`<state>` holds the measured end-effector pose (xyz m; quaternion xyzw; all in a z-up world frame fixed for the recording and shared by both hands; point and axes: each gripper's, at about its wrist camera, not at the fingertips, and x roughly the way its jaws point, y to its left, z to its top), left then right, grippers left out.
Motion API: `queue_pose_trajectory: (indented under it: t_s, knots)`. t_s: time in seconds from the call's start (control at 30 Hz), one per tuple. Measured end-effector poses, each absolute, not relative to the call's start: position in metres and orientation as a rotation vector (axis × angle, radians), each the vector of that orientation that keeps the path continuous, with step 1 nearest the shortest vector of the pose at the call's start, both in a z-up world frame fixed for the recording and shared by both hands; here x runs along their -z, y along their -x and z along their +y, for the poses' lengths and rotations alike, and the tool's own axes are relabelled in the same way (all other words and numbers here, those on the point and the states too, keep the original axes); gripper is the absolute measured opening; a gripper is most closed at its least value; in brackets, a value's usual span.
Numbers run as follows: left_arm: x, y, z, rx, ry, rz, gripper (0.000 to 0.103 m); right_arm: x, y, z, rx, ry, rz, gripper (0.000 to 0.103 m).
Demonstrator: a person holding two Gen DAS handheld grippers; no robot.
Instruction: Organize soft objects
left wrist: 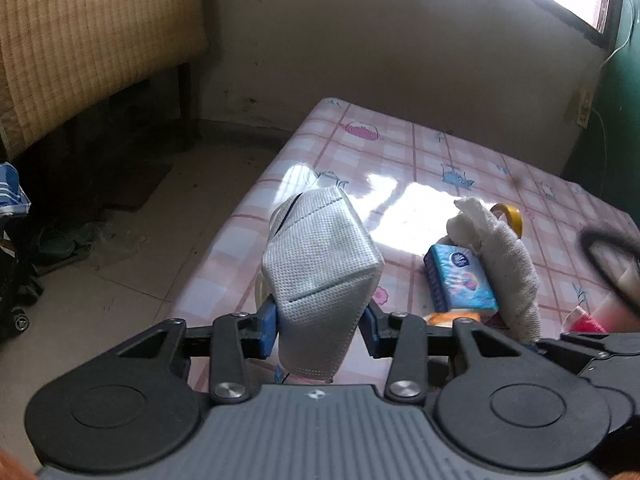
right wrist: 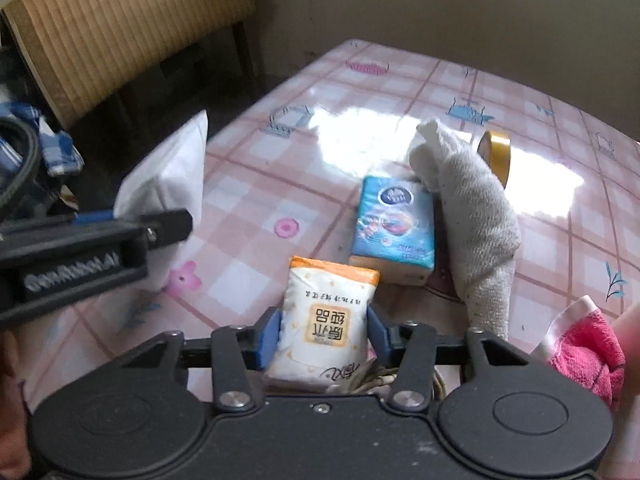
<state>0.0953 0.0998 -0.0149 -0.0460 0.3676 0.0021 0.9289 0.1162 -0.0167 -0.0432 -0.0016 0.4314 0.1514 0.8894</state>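
A white face mask (left wrist: 320,264) is clamped between the blue pads of the left claw (left wrist: 322,326) and is held above the near left edge of the tabletop (left wrist: 400,152). An orange-topped tissue packet (right wrist: 326,316) is gripped by the right claw (right wrist: 323,336), low over the tabletop. A blue tissue packet (right wrist: 394,226) is laid just beyond it, touching a white towel (right wrist: 472,216). A pink cloth (right wrist: 588,344) is located at the right.

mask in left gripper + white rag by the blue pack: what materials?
Mask: looks like nonwoven fabric, matte white, with a dotted embossed texture and stitched seams. Rag: likely woven cotton or terry, off-white, with a coarse visible weave and limp folds. Neither fibre can be confirmed by sight.
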Motion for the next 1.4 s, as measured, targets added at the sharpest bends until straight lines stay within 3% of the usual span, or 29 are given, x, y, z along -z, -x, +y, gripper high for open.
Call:
queue_pose_trajectory:
  t_s: [0.43,1.4]
  knots:
    - [-0.018,-0.074,0.068,0.027,0.08,0.69,0.042,-0.036,-0.084,-0.068,-0.234,-0.038,0.706,0.053]
    - [-0.047,-0.052,0.022,0.072,0.043,0.643,0.042,-0.066,-0.031,-0.156,-0.124,-0.108,0.658,0.053]
